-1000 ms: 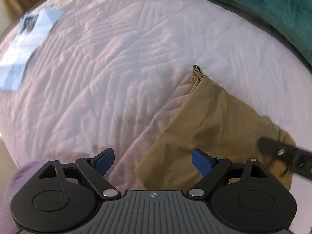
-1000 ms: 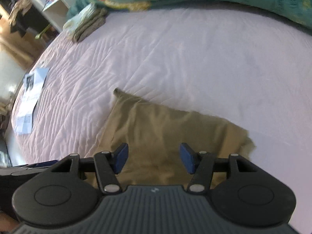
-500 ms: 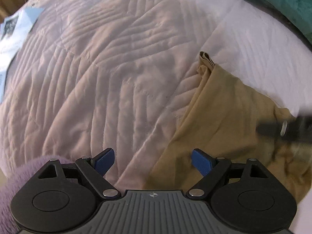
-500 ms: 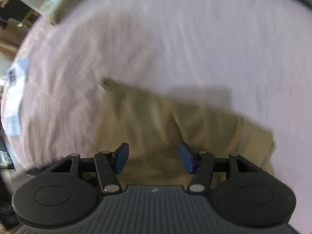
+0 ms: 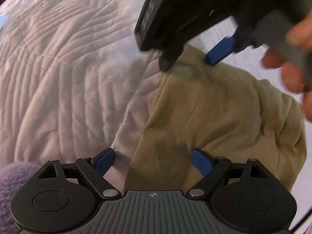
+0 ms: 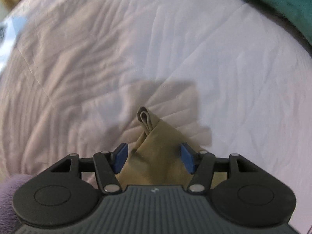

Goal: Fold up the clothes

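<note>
Garment (image 5: pixel 214 120), tan and partly folded, is spread on the quilted bed cover (image 5: pixel 68 68). Its far corner is straddled by the right gripper (image 6: pixel 154 156), jaws half-open, nothing clamped. Its near edge is bracketed by the left gripper (image 5: pixel 152 160), jaws wide, nothing held.

Soft, even light fell on the quilt (image 6: pixel 224 62), where a blocky shadow (image 6: pixel 175 97) lay near its middle. Both views bulged at the edges, and the hand (image 5: pixel 292 72) was blurred.
</note>
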